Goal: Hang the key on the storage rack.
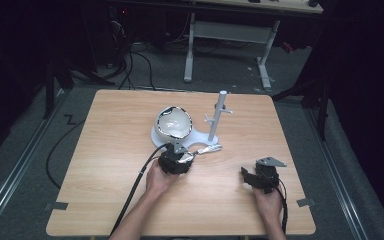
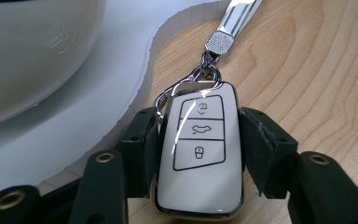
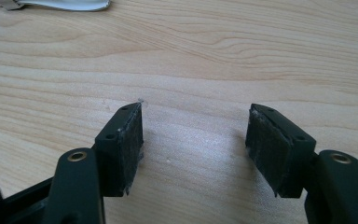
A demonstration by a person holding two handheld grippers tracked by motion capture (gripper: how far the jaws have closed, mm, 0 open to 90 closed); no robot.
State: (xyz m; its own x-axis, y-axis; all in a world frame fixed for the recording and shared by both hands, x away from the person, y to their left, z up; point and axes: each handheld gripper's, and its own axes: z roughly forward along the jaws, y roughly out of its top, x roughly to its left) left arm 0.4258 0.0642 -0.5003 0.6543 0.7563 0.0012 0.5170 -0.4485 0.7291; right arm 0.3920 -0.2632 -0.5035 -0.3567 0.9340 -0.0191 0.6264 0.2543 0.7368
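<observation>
A white car key fob (image 2: 199,156) is clamped between the pads of the left gripper (image 2: 198,149), low on the tabletop (image 1: 115,150) at frame centre, beside a white stand base (image 2: 74,116). The right gripper (image 3: 193,140), lower right, is held wide apart and nothing is gripped.

Looks like a lab / recording setup, not a home. Light wooden square surface (image 1: 130,165) sits alone on grey carpet floor (image 1: 40,150) w/ metal floor rails (image 1: 17,170), black cables (image 1: 130,70) trailing, dark surroundings. White-framed desk (image 1: 230,32) behind, tape marks (image 1: 56,205) at surface edges.
</observation>
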